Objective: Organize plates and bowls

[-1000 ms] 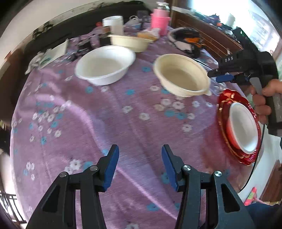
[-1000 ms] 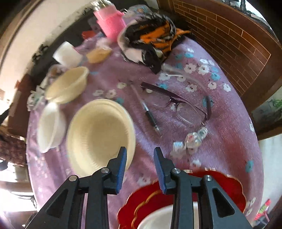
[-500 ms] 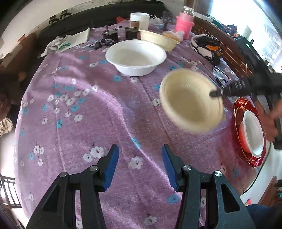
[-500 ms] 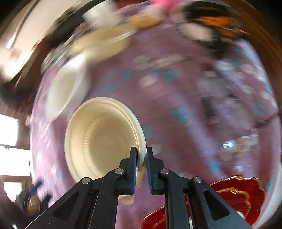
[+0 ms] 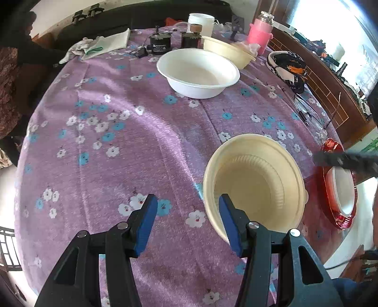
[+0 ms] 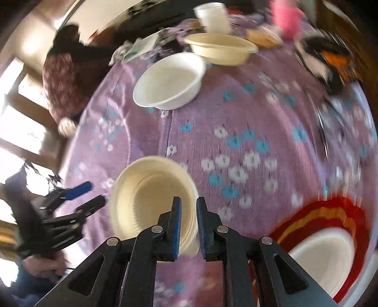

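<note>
Shows a round desk (image 5: 118, 141) under a purple flowered cloth, seen from both wrist cameras.

Near edge: places a ribbed cream bowl (image 5: 255, 184) upright on the cloth, just right of the left gripper (image 5: 186, 200) and just left of a red plate (image 5: 329, 146). Shows a small white bowl (image 5: 343, 189) lying in that plate.

Left gripper: keeps the jaws apart with only bare cloth between the blue pads (image 5: 144, 219); overlaps the cream bowl's near rim with its right finger, contact not discernible.

Right gripper (image 6: 187, 200): points steeply down over the cream bowl's (image 6: 146, 196) near wall. Has the jaws opening from a narrow gap, with that wall between them and the pads seemingly just clear of it. Appears in the left wrist view only as a dark blur (image 5: 342, 163) above the plate's rim.

Far half: sets a larger white bowl (image 5: 198, 73) well apart from the cream one, with a second cream bowl (image 5: 226, 50) just behind it. Crowds a white jar (image 5: 200, 21), a pink bottle (image 5: 259, 33) and a black-and-orange cloth item (image 5: 288, 66) towards the far edge.

Right wrist view: blurred throughout; catches the left gripper (image 6: 94, 192) at the lower left, beside the cream bowl.
</note>
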Available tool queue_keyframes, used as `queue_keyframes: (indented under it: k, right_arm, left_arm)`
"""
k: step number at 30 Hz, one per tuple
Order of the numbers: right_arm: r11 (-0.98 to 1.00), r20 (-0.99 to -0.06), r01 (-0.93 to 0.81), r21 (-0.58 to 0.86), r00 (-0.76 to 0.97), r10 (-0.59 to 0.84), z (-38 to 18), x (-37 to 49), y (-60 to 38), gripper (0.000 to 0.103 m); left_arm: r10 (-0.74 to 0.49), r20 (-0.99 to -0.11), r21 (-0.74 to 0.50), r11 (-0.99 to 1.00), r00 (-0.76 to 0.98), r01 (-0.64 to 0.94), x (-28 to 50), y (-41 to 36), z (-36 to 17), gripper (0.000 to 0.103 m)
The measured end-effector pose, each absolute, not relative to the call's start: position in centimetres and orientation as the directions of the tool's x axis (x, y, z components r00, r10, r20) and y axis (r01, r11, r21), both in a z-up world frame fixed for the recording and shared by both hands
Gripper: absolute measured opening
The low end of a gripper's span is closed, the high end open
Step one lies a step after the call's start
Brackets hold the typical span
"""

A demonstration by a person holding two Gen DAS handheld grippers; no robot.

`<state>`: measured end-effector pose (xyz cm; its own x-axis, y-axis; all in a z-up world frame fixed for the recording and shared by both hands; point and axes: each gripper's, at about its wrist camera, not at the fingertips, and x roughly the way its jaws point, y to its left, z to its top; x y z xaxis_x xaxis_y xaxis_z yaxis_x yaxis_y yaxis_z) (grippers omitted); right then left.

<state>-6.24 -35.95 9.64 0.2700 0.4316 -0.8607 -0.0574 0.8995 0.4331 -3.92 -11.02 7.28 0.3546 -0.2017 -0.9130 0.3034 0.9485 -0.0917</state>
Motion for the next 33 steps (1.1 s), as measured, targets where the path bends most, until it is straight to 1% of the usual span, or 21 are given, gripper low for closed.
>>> queue_keyframes:
  k: [5,9,11,13,14,15,17,19,21,22,23,24,25,27,33]
  right_arm:
    - [0.826,-0.804,0.060,0.561,0.278,0.525,9.2,-9.8,-37.4,0.016]
    - [0.769,-0.766,0.114,0.629,0.256,0.590,7.8,-11.9,-36.6,0.024]
    - [0.760,-0.764,0.140,0.635,0.259,0.591,7.3,-12.5,-36.5,0.027]
    - [0.760,-0.770,0.165,0.629,0.264,0.580,6.8,-12.8,-36.5,0.033]
    - [0.762,-0.775,0.175,0.624,0.262,0.575,6.6,-12.6,-36.4,0.038]
    - [0.765,-0.781,0.183,0.617,0.259,0.568,6.3,-12.7,-36.4,0.039]
    - [0.771,-0.790,0.193,0.607,0.257,0.557,5.9,-12.7,-36.2,0.039]
    - [0.778,-0.795,0.192,0.599,0.256,0.549,5.6,-12.4,-35.9,0.039]
    - [0.786,-0.803,0.187,0.589,0.244,0.544,5.1,-11.8,-35.4,0.039]
    - [0.791,-0.807,0.183,0.583,0.239,0.540,4.7,-11.5,-34.9,0.037]
    - [0.798,-0.812,0.181,0.576,0.243,0.531,4.6,-11.4,-34.6,0.028]
    - [0.807,-0.821,0.179,0.563,0.241,0.518,4.6,-11.3,-34.5,0.023]
    - [0.812,-0.825,0.179,0.556,0.238,0.512,4.6,-11.2,-34.3,0.023]
    - [0.819,-0.828,0.173,0.548,0.253,0.501,4.9,-11.1,-34.4,0.017]
    - [0.862,-0.854,0.136,0.488,0.279,0.439,5.8,-10.9,-34.5,0.017]
  left_arm:
    - [-0.218,-0.916,-0.096,0.934,0.337,0.343,-3.0,-12.2,6.9,0.053]
    - [-0.224,-0.919,-0.088,0.919,0.324,0.385,-1.8,-13.6,6.6,0.053]
    - [-0.211,-0.923,-0.066,0.912,0.323,0.405,-1.3,-14.2,6.3,0.053]
    - [-0.213,-0.926,-0.064,0.903,0.313,0.425,-0.9,-14.7,6.0,0.053]
    - [-0.216,-0.924,-0.061,0.898,0.315,0.435,-0.8,-14.9,5.9,0.053]
    - [-0.213,-0.924,-0.054,0.894,0.316,0.445,-0.7,-15.1,5.8,0.053]
    - [-0.210,-0.929,-0.051,0.890,0.306,0.454,-0.5,-15.4,5.3,0.049]
    - [-0.212,-0.930,-0.053,0.885,0.299,0.462,-0.5,-15.6,5.1,0.036]
    - [-0.210,-0.933,-0.052,0.882,0.292,0.468,-0.6,-15.9,4.8,0.027]
    - [-0.213,-0.934,-0.056,0.881,0.287,0.470,-0.8,-15.9,4.8,0.026]
    - [-0.212,-0.934,-0.055,0.879,0.287,0.473,-1.0,-16.0,4.8,0.026]
    - [-0.208,-0.933,-0.045,0.878,0.295,0.477,-1.2,-16.1,4.9,0.026]
    - [-0.209,-0.933,-0.045,0.876,0.294,0.480,-1.4,-16.1,5.0,0.026]
    - [-0.216,-0.932,-0.055,0.877,0.290,0.478,-1.9,-16.0,5.1,0.026]
    - [-0.215,-0.930,-0.057,0.886,0.298,0.460,-2.6,-15.9,5.2,0.026]
